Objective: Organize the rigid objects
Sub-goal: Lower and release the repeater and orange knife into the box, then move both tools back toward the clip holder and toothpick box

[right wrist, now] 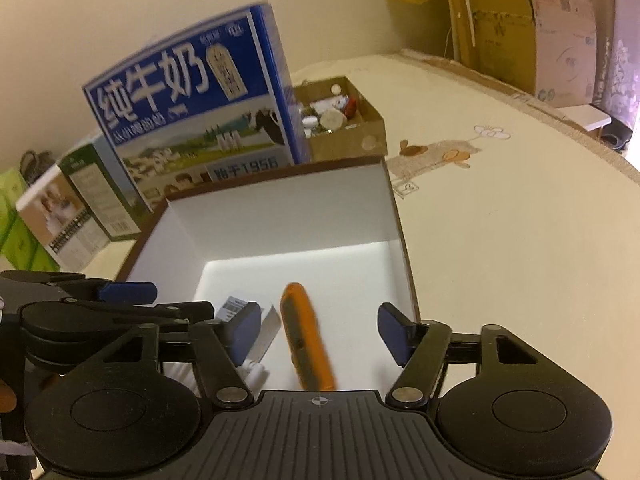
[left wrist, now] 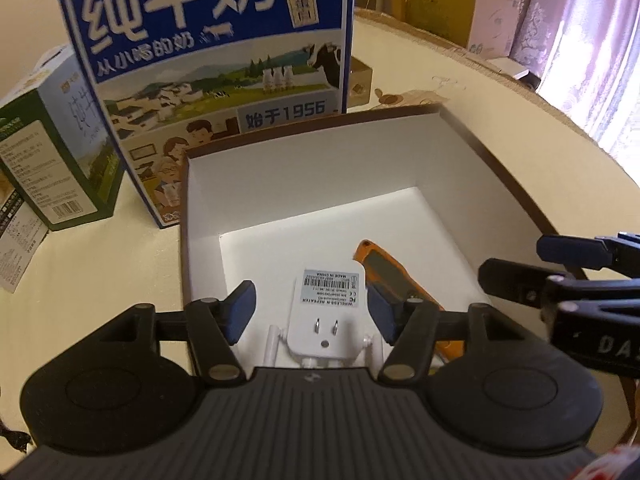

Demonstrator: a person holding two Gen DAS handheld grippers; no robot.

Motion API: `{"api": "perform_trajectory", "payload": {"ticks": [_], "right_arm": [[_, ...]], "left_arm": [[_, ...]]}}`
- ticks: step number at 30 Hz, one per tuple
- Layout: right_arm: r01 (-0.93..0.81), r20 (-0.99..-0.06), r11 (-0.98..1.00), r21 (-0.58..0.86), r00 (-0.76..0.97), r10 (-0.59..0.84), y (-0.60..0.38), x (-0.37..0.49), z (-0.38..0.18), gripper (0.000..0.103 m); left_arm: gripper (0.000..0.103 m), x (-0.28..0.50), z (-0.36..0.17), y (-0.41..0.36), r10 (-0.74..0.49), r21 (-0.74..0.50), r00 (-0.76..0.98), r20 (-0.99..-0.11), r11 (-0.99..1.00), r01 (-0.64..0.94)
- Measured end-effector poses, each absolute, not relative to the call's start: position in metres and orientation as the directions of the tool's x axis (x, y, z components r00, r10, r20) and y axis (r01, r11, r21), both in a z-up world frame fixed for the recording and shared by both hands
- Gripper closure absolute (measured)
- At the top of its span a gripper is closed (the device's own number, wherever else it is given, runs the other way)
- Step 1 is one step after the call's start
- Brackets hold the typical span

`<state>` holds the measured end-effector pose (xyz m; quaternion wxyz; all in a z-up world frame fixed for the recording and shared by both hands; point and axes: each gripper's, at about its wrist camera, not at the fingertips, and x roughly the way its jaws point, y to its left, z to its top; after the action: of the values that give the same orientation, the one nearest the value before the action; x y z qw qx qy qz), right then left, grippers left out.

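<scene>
Repeater (left wrist: 326,308) and orange tool (right wrist: 306,340) lie side by side on the white box's (left wrist: 304,160) floor, near its front wall. Both grippers, left (left wrist: 312,316) and right (right wrist: 320,332), hang above, jaws released and empty. Placing looks finished; next, fetch another item.

looking like a home, prob a bedroom: floral curtains (left wrist: 592,40) hanging by the window, cream embroidered sheet (right wrist: 500,240) covering the surface, cardboard boxes (right wrist: 504,36) leaning against the wall.
</scene>
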<state>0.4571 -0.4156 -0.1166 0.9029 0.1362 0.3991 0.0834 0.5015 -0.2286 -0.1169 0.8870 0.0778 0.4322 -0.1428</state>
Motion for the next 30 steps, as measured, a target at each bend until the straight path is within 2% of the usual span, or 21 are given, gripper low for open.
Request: {"api": "perform_trajectory", "payload": {"ticks": [18, 30], "right_arm": [[-0.011, -0.634, 0.914, 0.406, 0.717, 0.290, -0.397, 0.358, -0.068, 0.036], [-0.035, -0.619, 0.896, 0.442, 0.711, 0.333, -0.360, 0.306, -0.046, 0.036]], "left_arm": [[0.044, 0.391, -0.051, -0.179, -0.294, -0.076, 0.646, -0.704, 0.936, 0.343], [0.044, 0.315, -0.029, -0.115, -0.278, -0.137, 0.688, -0.671, 0.958, 0.254]]}}
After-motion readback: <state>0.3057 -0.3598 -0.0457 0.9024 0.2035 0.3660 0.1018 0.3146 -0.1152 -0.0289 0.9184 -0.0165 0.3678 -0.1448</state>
